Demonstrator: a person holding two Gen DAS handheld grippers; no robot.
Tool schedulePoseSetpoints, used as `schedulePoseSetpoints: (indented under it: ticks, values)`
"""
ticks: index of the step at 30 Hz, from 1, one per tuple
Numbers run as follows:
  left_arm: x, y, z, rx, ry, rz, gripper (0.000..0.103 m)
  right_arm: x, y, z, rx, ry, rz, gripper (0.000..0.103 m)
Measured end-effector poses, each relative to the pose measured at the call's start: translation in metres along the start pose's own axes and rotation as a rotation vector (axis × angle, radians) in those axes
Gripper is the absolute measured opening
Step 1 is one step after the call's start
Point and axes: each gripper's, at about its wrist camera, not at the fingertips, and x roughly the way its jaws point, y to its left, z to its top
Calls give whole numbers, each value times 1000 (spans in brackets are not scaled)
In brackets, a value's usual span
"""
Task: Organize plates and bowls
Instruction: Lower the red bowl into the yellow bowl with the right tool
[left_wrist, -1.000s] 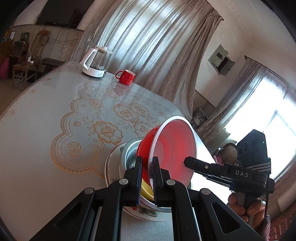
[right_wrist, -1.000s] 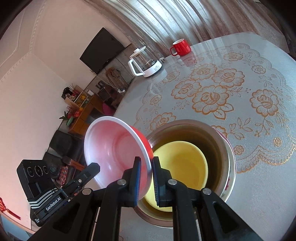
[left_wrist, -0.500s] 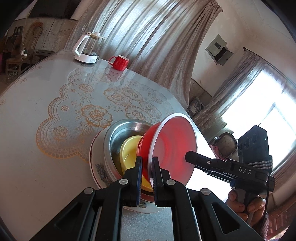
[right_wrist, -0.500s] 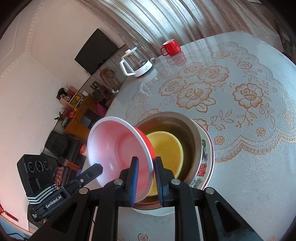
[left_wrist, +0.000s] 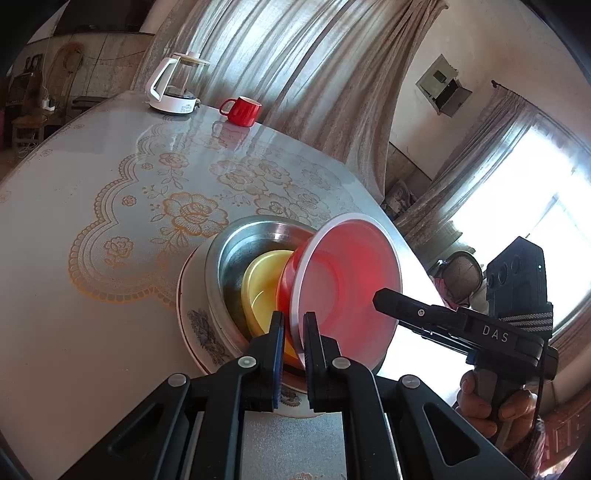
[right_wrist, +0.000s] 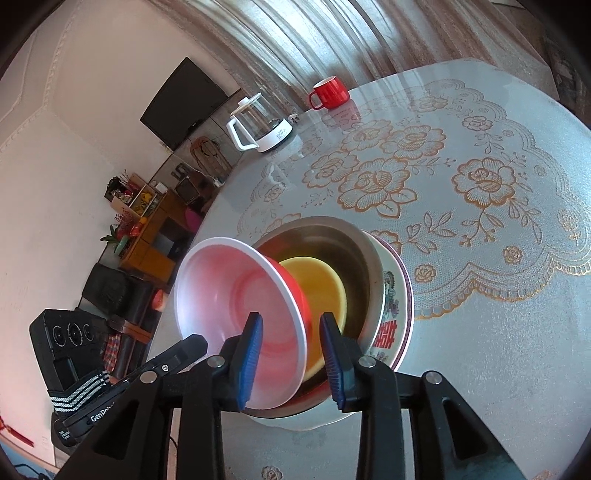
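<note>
The left hand-held gripper (left_wrist: 293, 334) is clamped on the white rim of the red bowl (left_wrist: 347, 280), its jaws pressed against either side of the rim. The red bowl is tilted steeply on edge, its opening turned toward the right hand-held gripper (right_wrist: 290, 354), and its lower part sits inside the yellow bowl (left_wrist: 260, 291). The yellow bowl is nested in the steel bowl (left_wrist: 231, 254), which stands on the patterned plate (left_wrist: 199, 328); the stack rests near the edge of the round surface (left_wrist: 92, 184), covered with a floral lace-print cloth. The jaws of the right hand-held gripper have just been opening and now stand apart on either side of the red bowl's rim; the blue pads (right_wrist: 249, 354) appear clear of it. In the left wrist view, a hand (left_wrist: 495, 406) grips the handle of the right hand-held gripper. A red mug (left_wrist: 242, 110) and a glass kettle (left_wrist: 177, 88) stand well apart from the stack at the surface's far side.
</note>
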Motion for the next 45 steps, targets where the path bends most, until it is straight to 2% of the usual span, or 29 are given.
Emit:
schedulePoseSetpoints:
  ticks: [6,10,14,19,21,26,28,34,36,40,45]
  values:
    - [4,3,0,-6,12,18,8,-2,-3,-1,-5,-22,-35,32]
    - [5,0,-2,-1,21,11,8,-5,-3,-2,-28,-72,-72,32]
    - [6,-2,-2,11,21,20,9,-6,7,-4,-101,-108,-146,21]
    - [7,-1,-2,9,26,22,11,-5,11,-3,-129,-109,-135,20]
    - [8,-1,-2,8,28,24,11,-3,11,-3,-134,-101,-128,16]
    - [12,0,-2,11,36,41,11,1,10,-4,-113,-80,-100,16]
    - [12,1,-3,14,34,43,11,1,8,-2,-90,-86,-97,27]
    - [13,1,-2,11,36,43,12,8,9,0,-123,-94,-152,27]
    - [13,1,-2,10,36,46,14,14,10,1,-144,-84,-182,24]
    - [13,1,-2,16,30,52,16,22,9,-3,-155,-65,-200,9]
    - [15,0,-1,30,26,60,18,23,6,-3,-153,-62,-198,7]
